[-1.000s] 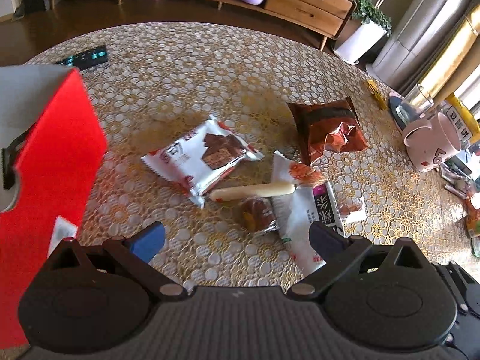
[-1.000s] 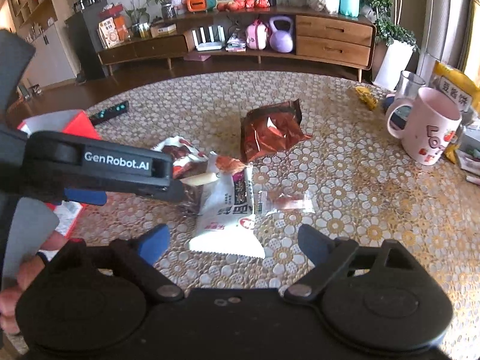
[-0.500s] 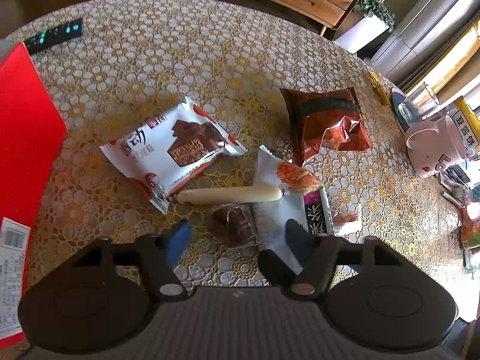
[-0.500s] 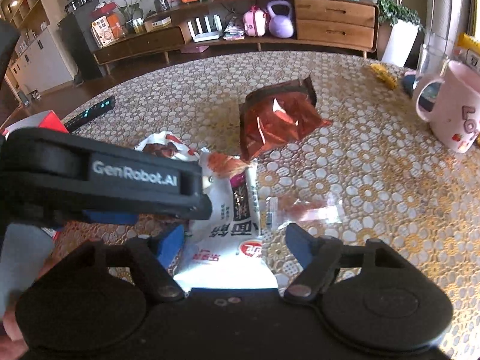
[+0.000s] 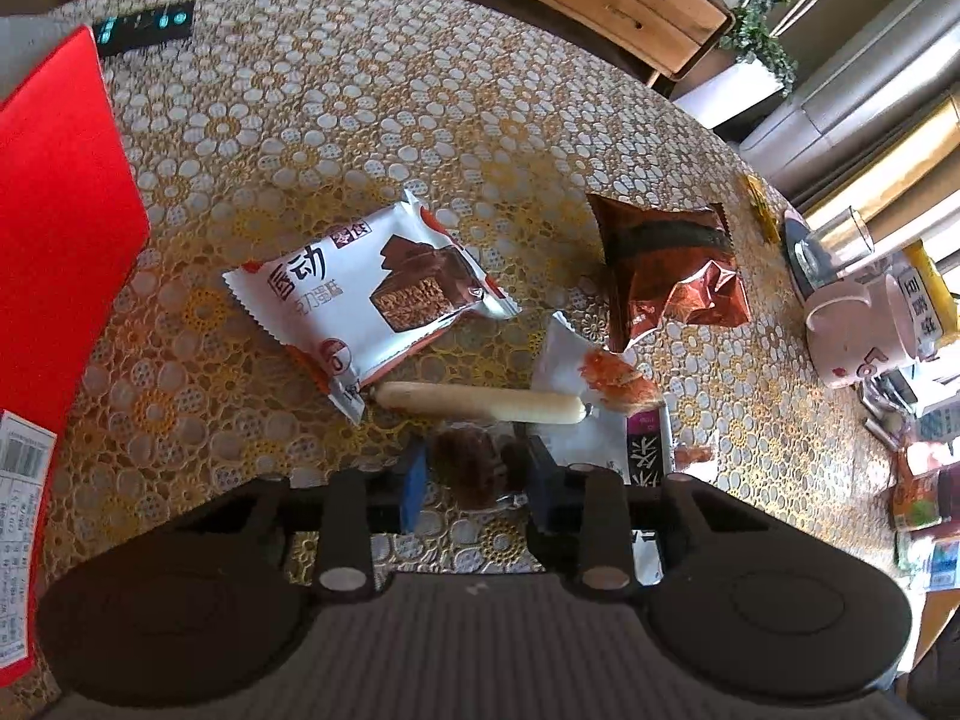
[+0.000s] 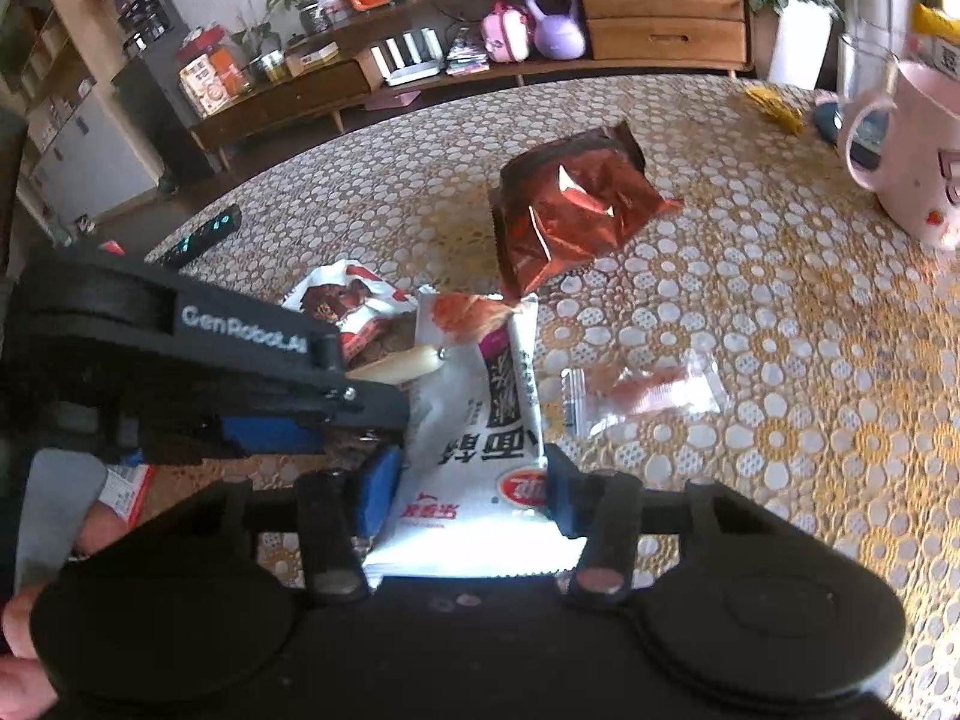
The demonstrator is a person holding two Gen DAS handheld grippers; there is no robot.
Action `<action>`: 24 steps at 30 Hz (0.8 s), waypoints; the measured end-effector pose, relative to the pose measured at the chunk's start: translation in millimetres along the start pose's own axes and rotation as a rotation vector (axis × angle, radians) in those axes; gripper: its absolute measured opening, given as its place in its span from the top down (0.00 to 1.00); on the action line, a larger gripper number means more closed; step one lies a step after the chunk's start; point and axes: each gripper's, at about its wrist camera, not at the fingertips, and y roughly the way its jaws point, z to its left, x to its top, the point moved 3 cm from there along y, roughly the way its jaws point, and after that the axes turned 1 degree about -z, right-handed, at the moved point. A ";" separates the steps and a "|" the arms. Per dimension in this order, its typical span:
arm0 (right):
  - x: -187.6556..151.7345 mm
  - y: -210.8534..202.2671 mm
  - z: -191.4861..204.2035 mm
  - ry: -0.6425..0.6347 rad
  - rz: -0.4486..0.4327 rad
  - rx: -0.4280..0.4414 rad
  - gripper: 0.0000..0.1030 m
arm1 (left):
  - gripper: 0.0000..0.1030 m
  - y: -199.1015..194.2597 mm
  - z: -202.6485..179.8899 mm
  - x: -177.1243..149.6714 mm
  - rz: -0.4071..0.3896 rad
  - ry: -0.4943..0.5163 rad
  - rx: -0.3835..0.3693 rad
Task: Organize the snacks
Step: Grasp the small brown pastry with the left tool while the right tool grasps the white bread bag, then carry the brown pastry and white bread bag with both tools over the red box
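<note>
Straddling a small brown wrapped snack [image 5: 471,468], the left gripper [image 5: 474,483] had its fingers pressed against both sides, just behind the sausage stick [image 5: 477,402] mid-tabletop. From the right wrist, the right gripper [image 6: 465,495] clamped the near end of the white noodle packet [image 6: 480,420], the left gripper [image 6: 252,384] just beside it.

your left gripper [image 5: 474,474] is down on the lace tablecloth [image 5: 360,120] now, its blue pads narrowed from a wide spread to sit on either side of the small brown wrapped candy [image 5: 471,465]. your right gripper [image 6: 465,489] has dropped and moved forward too, its jaws drawn in to bracket the near end of the white noodle packet [image 6: 480,432], which fills more of the right wrist view than a second ago.
</note>
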 end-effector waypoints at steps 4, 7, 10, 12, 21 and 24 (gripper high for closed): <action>-6.2 -8.0 5.7 0.006 0.000 -0.023 0.61 | 0.73 -6.9 -3.6 -7.3 -0.003 0.039 0.004; -13.7 -17.8 8.8 -0.003 -0.005 -0.031 0.62 | 0.73 -13.7 -2.7 -13.2 -0.008 0.058 0.012; -21.2 -27.7 9.6 -0.006 -0.004 -0.042 0.62 | 0.73 -23.0 2.2 -20.8 -0.004 0.055 0.005; -26.5 -36.0 9.4 0.001 -0.003 -0.055 0.62 | 0.73 -29.6 4.7 -25.8 -0.001 0.058 0.000; -49.6 -86.3 25.1 -0.015 -0.040 -0.080 0.62 | 0.73 -69.7 12.3 -53.3 0.002 0.103 -0.009; -55.5 -103.0 31.8 -0.014 -0.051 -0.079 0.62 | 0.73 -83.7 15.3 -63.5 0.006 0.126 0.002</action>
